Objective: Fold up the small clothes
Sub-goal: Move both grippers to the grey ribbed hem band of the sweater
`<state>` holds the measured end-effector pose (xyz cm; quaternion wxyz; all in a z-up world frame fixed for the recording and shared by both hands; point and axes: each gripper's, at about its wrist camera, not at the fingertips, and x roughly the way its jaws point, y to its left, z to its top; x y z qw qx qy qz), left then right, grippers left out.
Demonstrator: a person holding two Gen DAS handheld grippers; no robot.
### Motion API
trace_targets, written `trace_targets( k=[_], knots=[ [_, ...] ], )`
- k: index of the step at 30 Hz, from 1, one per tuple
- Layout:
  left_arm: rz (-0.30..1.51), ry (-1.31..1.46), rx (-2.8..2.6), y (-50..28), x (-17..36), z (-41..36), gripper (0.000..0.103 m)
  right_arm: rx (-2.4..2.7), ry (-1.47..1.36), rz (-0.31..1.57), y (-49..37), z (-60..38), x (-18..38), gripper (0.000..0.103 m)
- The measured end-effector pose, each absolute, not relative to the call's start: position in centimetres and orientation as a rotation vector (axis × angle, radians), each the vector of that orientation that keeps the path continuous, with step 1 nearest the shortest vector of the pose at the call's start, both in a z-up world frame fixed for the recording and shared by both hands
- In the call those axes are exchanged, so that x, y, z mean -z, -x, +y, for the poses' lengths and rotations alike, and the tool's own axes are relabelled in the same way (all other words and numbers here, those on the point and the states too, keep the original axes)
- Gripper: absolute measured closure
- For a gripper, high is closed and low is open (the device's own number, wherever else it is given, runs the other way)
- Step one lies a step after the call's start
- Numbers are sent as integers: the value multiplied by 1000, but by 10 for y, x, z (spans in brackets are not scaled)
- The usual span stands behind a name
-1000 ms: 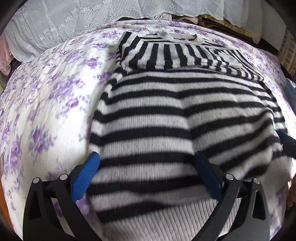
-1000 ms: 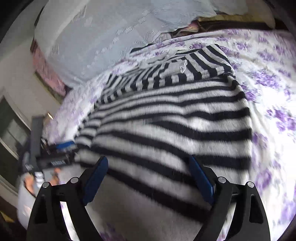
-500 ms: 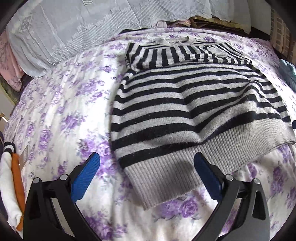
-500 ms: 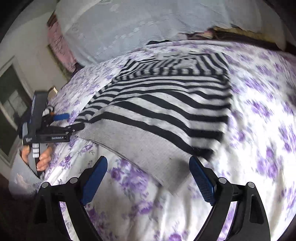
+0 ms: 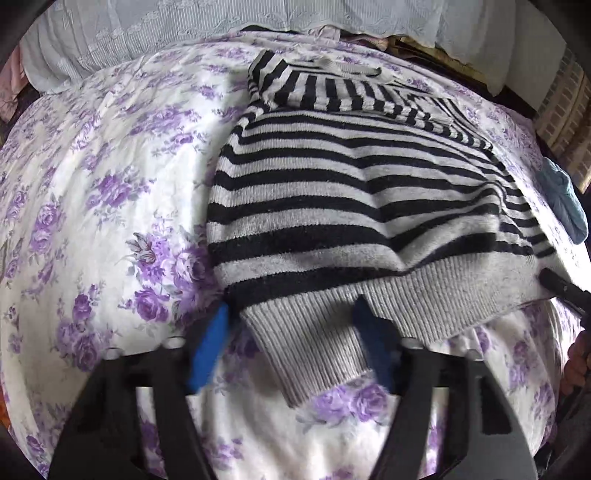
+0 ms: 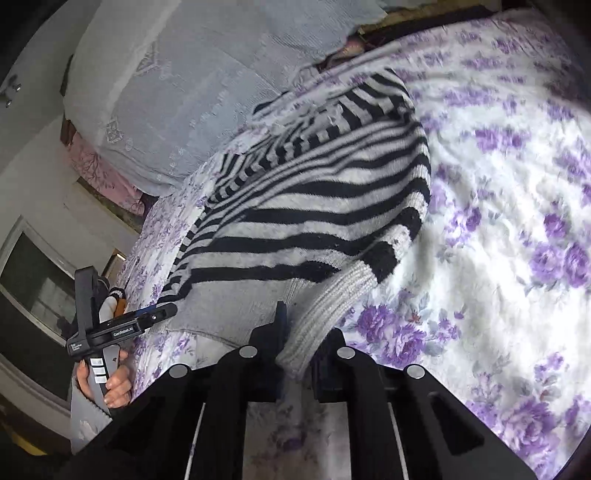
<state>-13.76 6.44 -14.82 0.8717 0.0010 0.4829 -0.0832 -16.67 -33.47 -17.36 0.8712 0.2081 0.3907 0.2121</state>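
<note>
A black-and-grey striped sweater (image 5: 351,192) lies flat on the purple-flowered bedsheet (image 5: 92,184), sleeves folded across its top. Its grey ribbed hem (image 5: 314,339) faces me. In the left wrist view, my left gripper (image 5: 291,317) straddles the hem's left corner; its jaws are closing and the blue left pad (image 5: 210,347) stands a little off the fabric. My right gripper (image 6: 301,325) is shut on the hem's right corner (image 6: 325,306), which bunches up between its fingers. The right wrist view also shows the left gripper (image 6: 122,325), held by a hand (image 6: 110,384).
Pale lace-patterned bedding (image 5: 184,33) is piled along the far side of the bed. A blue-grey cloth (image 5: 565,203) lies at the bed's right edge. A dark window (image 6: 33,288) and a wall stand beyond the left edge.
Both grippers drew back from over the sweater's body to its hem. The right jaws went from wide open to shut on the hem corner. The left jaws narrowed around the other corner.
</note>
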Motion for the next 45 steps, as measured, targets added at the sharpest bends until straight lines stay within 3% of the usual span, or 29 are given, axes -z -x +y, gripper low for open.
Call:
trace_targets(
  k=[1,6,9,11,13,18,19,21,27,33,35,39,41,45],
  knots=[
    [1010,7,188,142,147,67,55,-446,-402,799,176,-337,164,96],
    [1025,9,202,148,153,70,53,-382,-387,956,182,-361,192,97],
    [1023,-23,200,156,146,67,52,-378,-389,938,190,-363,186,95],
    [1004,-44,199,161,135,69,44,-333,-348,916,194,-364,175,87],
    [964,-62,184,160,118,69,33,-319,-276,861,194,-360,155,86],
    [871,-100,240,136,79,33,22,-392,-162,731,165,-313,107,85],
    [854,-121,255,129,77,19,17,-427,-152,722,155,-297,104,81],
    [857,-156,252,116,82,-3,15,-465,-124,736,134,-267,108,72],
    [1012,-240,235,93,157,-26,9,-453,-43,889,106,-227,175,68],
    [908,-218,279,125,138,-9,8,-504,-51,874,139,-250,160,55],
    [870,-188,274,126,127,-4,7,-489,-56,839,142,-254,150,43],
    [907,-153,234,98,125,-4,7,-468,-108,774,122,-253,135,42],
    [946,-143,222,84,136,-3,7,-471,-152,774,109,-251,137,37],
    [993,-134,229,79,157,3,4,-440,-166,877,88,-252,171,29]
  ],
)
